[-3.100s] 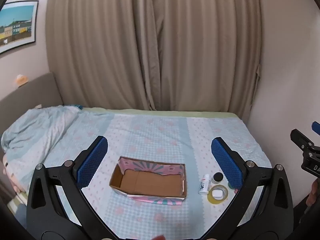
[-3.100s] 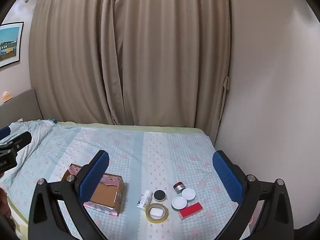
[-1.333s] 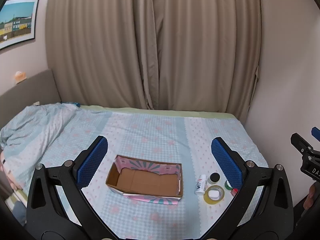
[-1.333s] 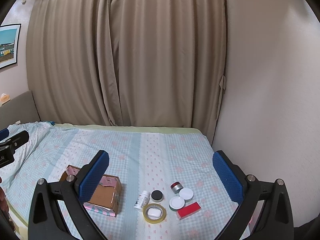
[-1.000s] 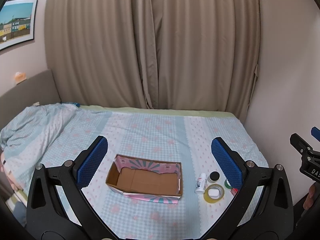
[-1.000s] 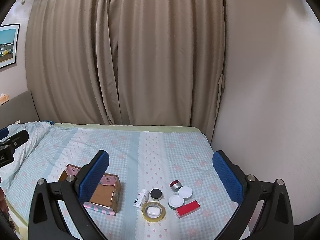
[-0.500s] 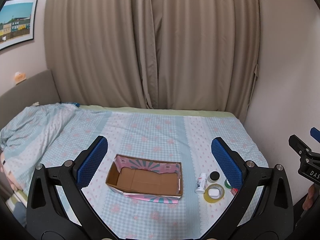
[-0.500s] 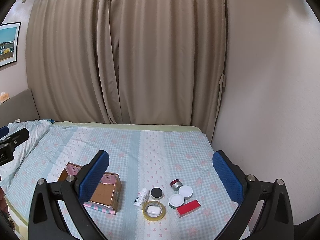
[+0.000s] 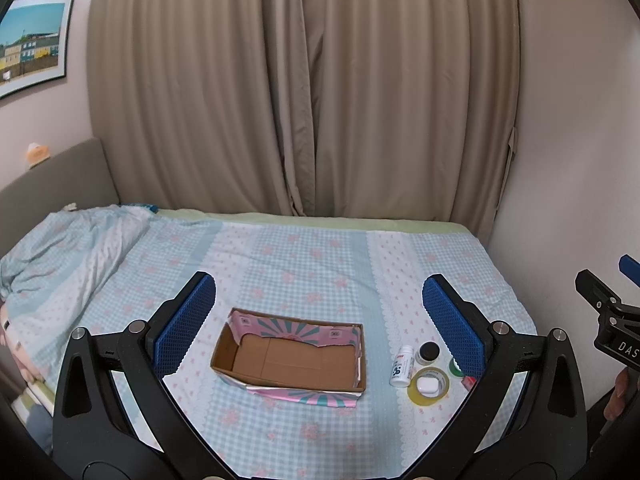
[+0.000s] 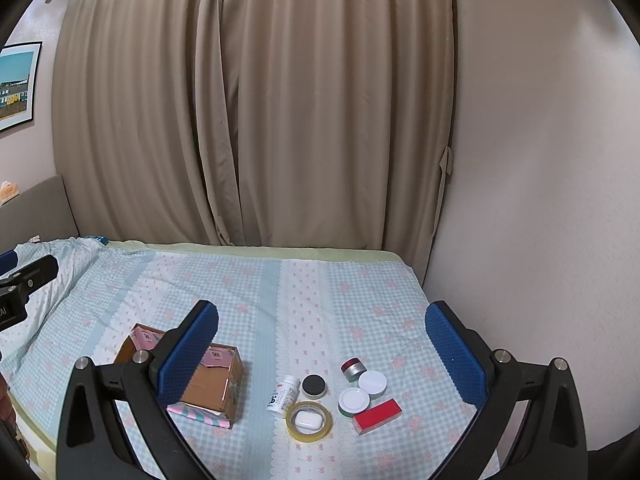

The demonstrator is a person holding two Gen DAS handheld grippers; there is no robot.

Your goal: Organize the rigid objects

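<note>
While nothing is gripped by either tool, the small rigid items are seen gathered on the bed point(image 10: 304, 292) to the right of an open cardboard box point(image 9: 290, 356), whose inside is bare brown card. Nearest the box a white bottle point(image 10: 283, 396) is laid on its side, with a black-lidded jar point(image 10: 313, 385) just behind it. A roll of yellowish tape point(image 10: 309, 421) is placed flat in front of the bottle, and a white earbud case point(image 10: 308, 420) is held within its ring. Further right, a white-lidded green jar point(image 10: 353, 401) is set touching a second white lid point(image 10: 372, 382), a small silver-and-red jar point(image 10: 353, 368) is seen behind them, and a red rectangular block point(image 10: 377, 415) is laid in front.

The right gripper point(image 10: 320, 344) is held spread wide above this cluster, with nothing between its blue pads. The left gripper point(image 9: 318, 320) is likewise kept wide apart, raised over the box and clear of it.

The bed is covered by a pale blue checked sheet with pink flowers. A rumpled duvet point(image 9: 60, 256) is heaped at the left end against a grey headboard point(image 9: 52, 184). Beige curtains point(image 9: 304, 92) are drawn behind the bed, and a framed picture point(image 9: 30, 42) is hung on the left wall.
</note>
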